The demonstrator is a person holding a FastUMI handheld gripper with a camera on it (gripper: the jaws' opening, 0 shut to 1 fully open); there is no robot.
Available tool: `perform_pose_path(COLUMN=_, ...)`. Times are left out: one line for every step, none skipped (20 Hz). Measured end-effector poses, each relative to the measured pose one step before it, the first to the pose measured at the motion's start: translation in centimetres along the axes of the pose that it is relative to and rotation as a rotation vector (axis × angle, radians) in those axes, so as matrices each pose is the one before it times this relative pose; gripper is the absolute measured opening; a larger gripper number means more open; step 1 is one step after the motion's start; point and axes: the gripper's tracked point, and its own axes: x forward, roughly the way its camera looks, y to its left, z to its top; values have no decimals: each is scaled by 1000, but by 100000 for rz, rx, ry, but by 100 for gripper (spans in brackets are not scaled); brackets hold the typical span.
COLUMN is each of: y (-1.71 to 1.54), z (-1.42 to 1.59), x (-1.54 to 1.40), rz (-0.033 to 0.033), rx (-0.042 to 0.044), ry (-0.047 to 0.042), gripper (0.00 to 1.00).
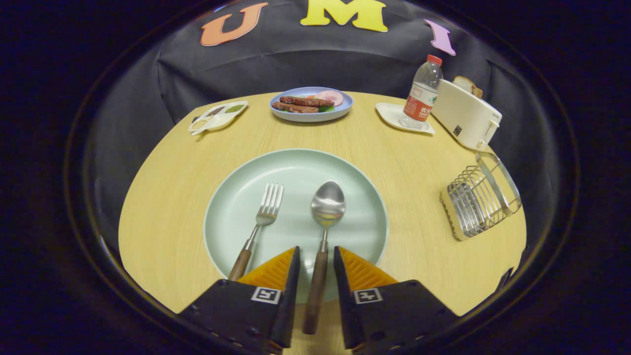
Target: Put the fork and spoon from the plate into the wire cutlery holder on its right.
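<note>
The spoon (323, 231) lies on the pale green plate (236, 212) with its shiny steel bowl pointing away and its dark wooden handle running back over the plate's near rim, between the fingers of the hand-held gripper (316, 254). The fingers stand apart on either side of that handle with a gap on each side, so they grip nothing. Just to the left of the spoon lies the fork (257, 228), also steel with a brown wooden handle, its tines pointing away and its handle slanting toward the left finger. The plate sits in the middle of the round wooden worktop (162, 207). To the right of the plate, well apart from it, stands the wire cutlery holder (478, 197), made of thin metal bars on a light base. Beyond it are a white toaster (466, 116) with bread in it and a water bottle (421, 93) on a small white dish (389, 114). At the far side are a blue plate of food (311, 104) and a divided condiment tray (218, 116).
</note>
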Motion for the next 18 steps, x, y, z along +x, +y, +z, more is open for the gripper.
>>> perform_pose_path(y=77, z=-424, x=113, rz=1095, rx=1043, ry=2301, gripper=31)
perform_pose_path(y=396, z=-22, x=-170, rz=2098, rx=1786, ry=1114, gripper=28)
perform_pose_path(y=30, z=210, x=-149, rz=136, rx=2099, ry=-19, gripper=23)
perform_pose_path(y=-195, z=-159, x=146, rz=-308, rx=2360, ry=513, gripper=18)
perform_pose_path(y=517, z=14, x=-127, rz=3177, rx=1910, ry=1237, gripper=10)
perform_pose_path(y=36, z=70, x=-275, rz=1207, rx=104, ry=122, gripper=9)
perform_pose_path(y=-112, z=384, x=-496, rz=937, rx=-617, ry=-460, gripper=5)
perform_pose_path(y=-87, z=268, x=-419, rz=1062, rx=-1003, ry=-1325, gripper=5)
perform_pose_path(y=-237, z=395, x=-681, rz=539, rx=-1229, ry=-1255, gripper=5)
perform_pose_path(y=-225, z=344, x=-755, rz=939, rx=-699, ry=-860, gripper=5)
perform_pose_path(y=-18, z=310, x=-704, rz=1689, rx=-74, ry=-444, gripper=5)
perform_pose_path(y=34, z=330, x=-704, rz=2331, rx=-499, ry=-834, gripper=5)
perform_pose_path(y=81, z=434, x=-675, rz=2653, rx=-1074, ry=-733, gripper=5)
perform_pose_path(y=59, z=334, x=-517, rz=2501, rx=-1945, ry=-731, gripper=5)
perform_pose_path(y=-221, z=186, x=-505, rz=1310, rx=-2317, ry=46, gripper=5)
perform_pose_path(y=-157, z=177, x=-578, rz=1320, rx=-974, ry=-360, gripper=5)
perform_pose_path(y=-135, z=267, x=-632, rz=787, rx=-442, ry=-245, gripper=5)
perform_pose_path(y=-171, z=238, x=-835, rz=739, rx=-912, ry=-1057, gripper=2)
